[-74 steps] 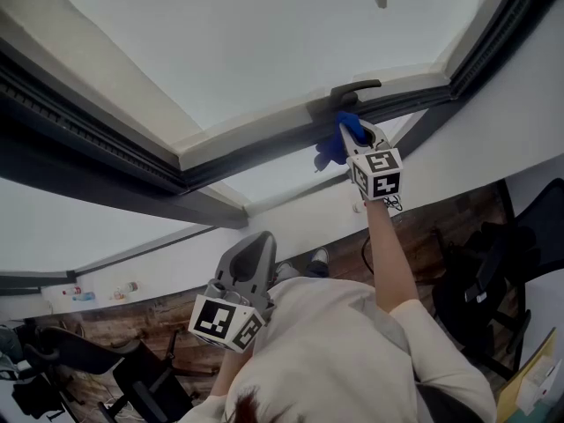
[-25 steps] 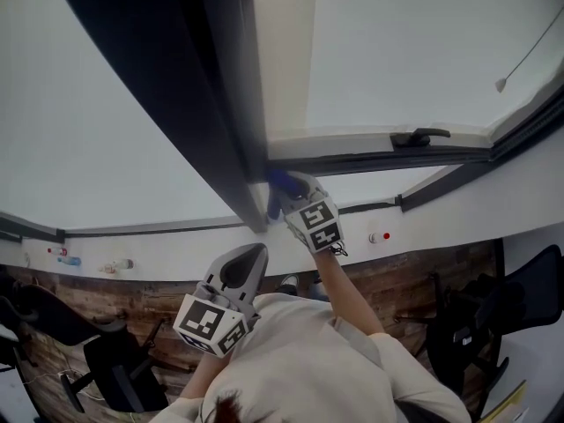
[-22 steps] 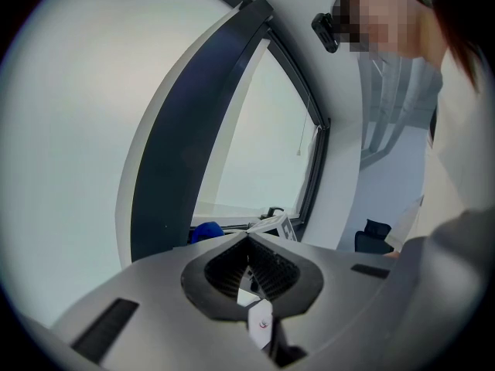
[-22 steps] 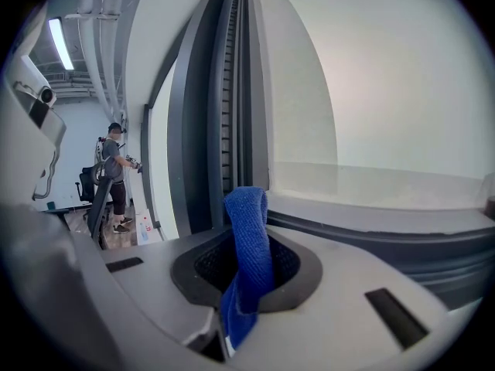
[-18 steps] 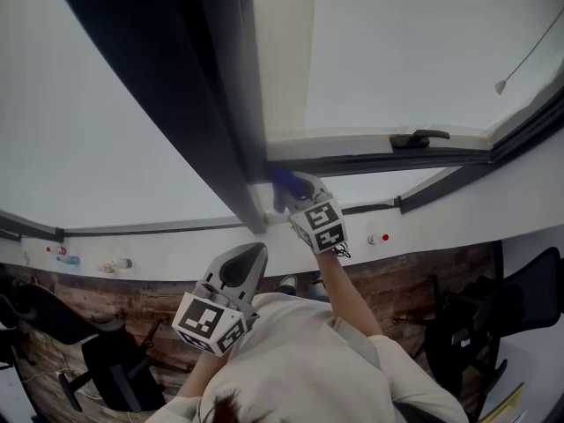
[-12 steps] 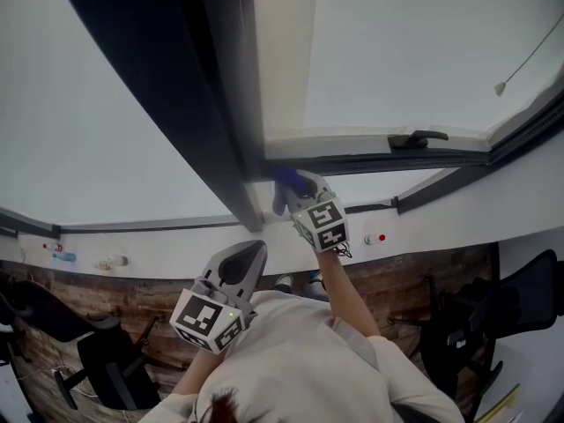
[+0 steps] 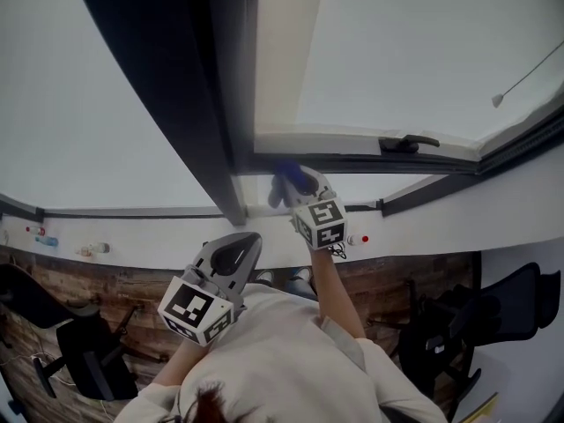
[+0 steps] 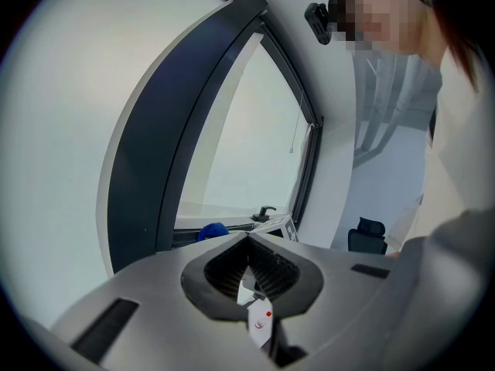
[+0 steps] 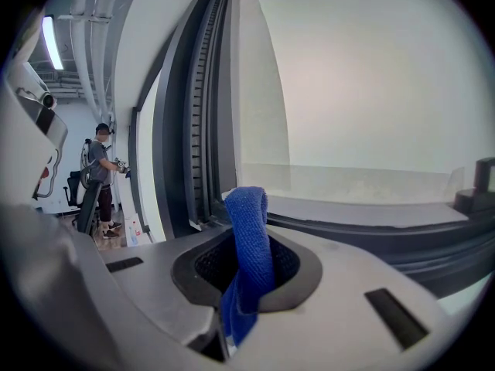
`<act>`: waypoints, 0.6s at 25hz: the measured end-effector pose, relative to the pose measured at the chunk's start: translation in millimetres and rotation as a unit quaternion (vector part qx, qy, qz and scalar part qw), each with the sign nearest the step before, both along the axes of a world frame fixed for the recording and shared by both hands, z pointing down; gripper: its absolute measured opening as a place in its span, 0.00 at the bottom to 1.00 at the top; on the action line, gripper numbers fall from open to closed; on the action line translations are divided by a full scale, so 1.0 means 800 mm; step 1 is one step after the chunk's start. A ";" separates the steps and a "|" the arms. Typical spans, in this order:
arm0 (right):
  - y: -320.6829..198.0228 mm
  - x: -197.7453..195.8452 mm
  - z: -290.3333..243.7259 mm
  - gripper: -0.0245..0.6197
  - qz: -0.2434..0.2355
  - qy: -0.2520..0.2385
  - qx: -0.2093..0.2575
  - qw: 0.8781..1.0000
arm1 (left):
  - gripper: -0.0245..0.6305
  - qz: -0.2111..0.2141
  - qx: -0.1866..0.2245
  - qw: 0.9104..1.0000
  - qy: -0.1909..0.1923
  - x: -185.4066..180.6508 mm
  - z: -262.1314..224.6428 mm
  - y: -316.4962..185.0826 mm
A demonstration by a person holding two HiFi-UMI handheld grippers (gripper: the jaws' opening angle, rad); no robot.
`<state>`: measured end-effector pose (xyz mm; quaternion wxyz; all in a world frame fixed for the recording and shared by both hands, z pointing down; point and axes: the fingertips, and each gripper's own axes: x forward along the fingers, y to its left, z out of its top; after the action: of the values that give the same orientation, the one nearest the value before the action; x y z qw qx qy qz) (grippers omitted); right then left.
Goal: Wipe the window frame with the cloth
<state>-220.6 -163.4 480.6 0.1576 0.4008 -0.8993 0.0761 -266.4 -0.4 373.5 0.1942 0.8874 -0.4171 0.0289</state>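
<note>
The blue cloth is pinched in my right gripper, which is shut on it. The cloth presses on the dark window frame at the corner where the bottom rail meets the thick upright post. In the right gripper view the cloth stands up between the jaws of the right gripper, close to the post's grooved edge. My left gripper hangs low by the person's chest, shut and empty, away from the frame. From the left gripper view the cloth shows far off.
A black window handle sits on the rail right of the cloth. A blind cord pull hangs at the upper right. Below are a white wall, wood floor and black office chairs. A person stands far off.
Three seconds ago the cloth was at the window handle; it has slid left along the rail to the corner by the post. In the last second it edged slightly right. The left gripper stayed low.
</note>
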 end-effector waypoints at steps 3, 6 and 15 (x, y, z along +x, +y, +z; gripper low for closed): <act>-0.001 0.008 -0.001 0.11 0.004 -0.001 0.002 1.000 | 0.05 0.004 0.000 1.000 0.000 0.004 0.000 -0.001; -0.002 0.014 -0.001 0.11 0.009 -0.003 0.002 1.000 | 0.05 0.008 0.000 1.000 0.000 0.008 0.000 -0.001; -0.005 0.029 -0.001 0.11 0.017 -0.005 0.003 1.000 | 0.05 0.016 -0.001 1.000 -0.001 0.017 -0.001 -0.004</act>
<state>-197.2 -167.3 479.5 0.1505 0.4163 -0.8933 0.0779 -253.1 -3.8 372.5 0.1939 0.8938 -0.4030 0.0331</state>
